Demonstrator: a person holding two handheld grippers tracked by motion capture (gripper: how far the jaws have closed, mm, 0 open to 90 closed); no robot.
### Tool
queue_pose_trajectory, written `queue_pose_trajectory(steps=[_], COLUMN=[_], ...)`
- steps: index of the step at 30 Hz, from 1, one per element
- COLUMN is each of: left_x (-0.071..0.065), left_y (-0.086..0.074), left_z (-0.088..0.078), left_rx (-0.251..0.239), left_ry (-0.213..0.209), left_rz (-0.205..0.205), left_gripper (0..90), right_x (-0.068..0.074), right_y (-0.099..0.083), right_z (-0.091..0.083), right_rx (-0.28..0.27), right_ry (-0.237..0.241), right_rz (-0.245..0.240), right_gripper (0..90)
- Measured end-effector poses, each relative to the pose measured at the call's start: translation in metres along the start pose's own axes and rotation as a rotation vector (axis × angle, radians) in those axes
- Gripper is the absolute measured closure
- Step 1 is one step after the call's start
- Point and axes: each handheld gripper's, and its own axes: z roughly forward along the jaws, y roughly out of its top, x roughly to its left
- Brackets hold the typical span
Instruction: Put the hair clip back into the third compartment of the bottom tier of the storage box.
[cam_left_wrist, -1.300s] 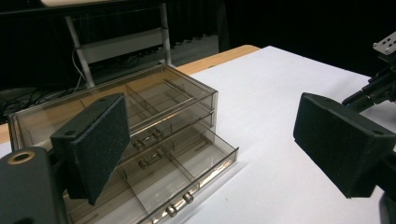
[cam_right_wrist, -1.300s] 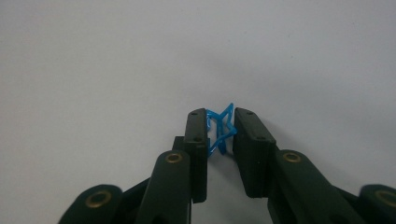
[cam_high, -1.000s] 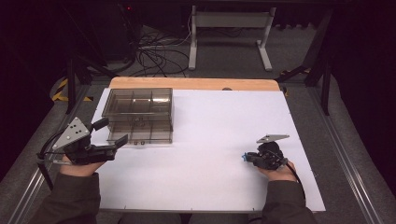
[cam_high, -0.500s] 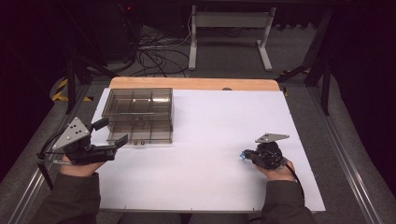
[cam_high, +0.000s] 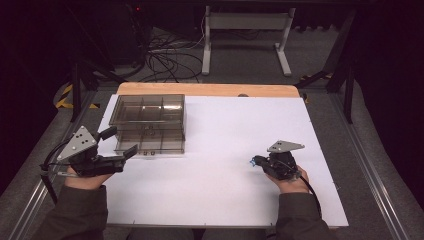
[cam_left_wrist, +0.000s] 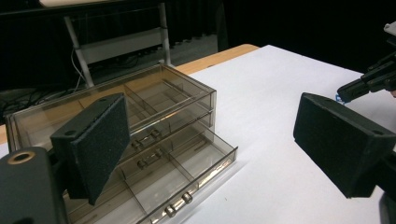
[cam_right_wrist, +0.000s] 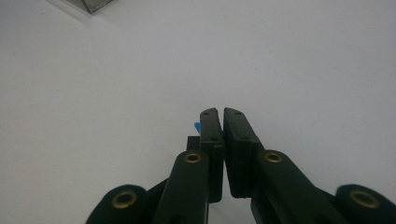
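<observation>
**Right gripper closing on small blue item; drawer box standing open for it**

A small blue item (cam_right_wrist: 196, 126) is lying on the white table sheet (cam_high: 225, 150), well apart from the drawer box and just at the tips of the right gripper (cam_high: 257, 162). In the right gripper view its jaws are standing nearly together, having just been closing; only a sliver of blue is peeking out beside the left jaw, so whether the pads are actually pinching it cannot be told.

The left gripper (cam_high: 122, 142) is resting with its jaws wide apart and nothing between them, hanging just in front of the clear drawer box (cam_high: 149, 120). The lower drawer (cam_left_wrist: 187, 172) is sitting pulled out, its compartments exposed. In my judgement it is standing open to receive the item, with the left gripper waiting near the drawer to push it shut afterwards.
</observation>
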Motion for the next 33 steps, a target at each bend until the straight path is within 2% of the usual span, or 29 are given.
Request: queue_pose_trajectory(steps=[17,33], left_x=[0.000,0.000], left_y=[-0.001,0.000], left_z=[-0.001,-0.003], left_rx=[0.001,-0.003], left_ry=[0.007,0.008], left_rz=[-0.004,-0.004], left_gripper=[11.6,11.6], right_x=[0.024,0.043], right_y=[0.014,0.024], right_z=[0.018,0.030], right_rx=[-0.036,-0.068], right_ry=[0.012,0.045], right_rz=[-0.044,-0.082], right_gripper=[87.3,87.3])
